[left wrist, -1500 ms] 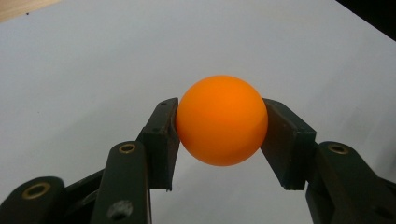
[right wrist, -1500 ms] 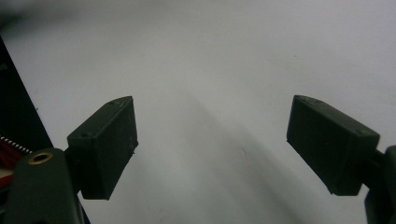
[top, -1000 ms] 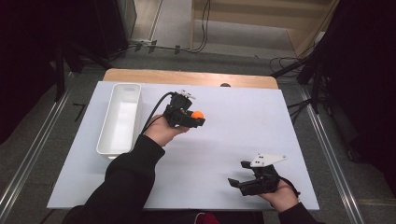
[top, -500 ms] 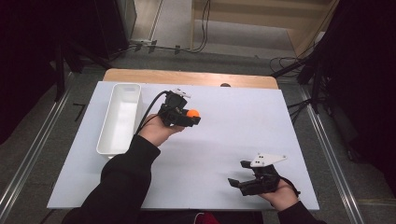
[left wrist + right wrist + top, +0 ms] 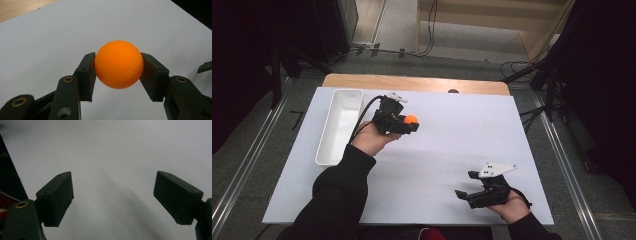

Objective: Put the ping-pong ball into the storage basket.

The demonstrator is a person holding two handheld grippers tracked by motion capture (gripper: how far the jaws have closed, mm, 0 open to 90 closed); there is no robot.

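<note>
Two claws on this one, and the left claw (image 5: 412, 122) is clamped on an orange ball (image 5: 411, 119), one pad pressing each side. The left gripper view shows it best: the ball (image 5: 118, 64) sits squeezed between the pads, lifted off the white tabletop (image 5: 50, 37). From the high view only the top of the ball peeks out, since the claw's black body covers the rest, and the hand under it hides where the cable ends up. A dark sliver cuts in at the right edge of the left gripper view, too small to say what it is.

The right claw (image 5: 466, 186) rests near the front right corner of the tabletop (image 5: 452, 145), jaws spread wide with nothing between them. Its own view shows just bare white surface between the pads (image 5: 56, 197), plus something dark and a bit of red at the left edge that's cut off and blurry.

A long white tray (image 5: 338, 127) lies along the left side of the tabletop, just beside the left hand.

Compared with a second ago, the left claw with the ball has drifted a little toward the tray and the far edge. The right one hasn't budged.
</note>
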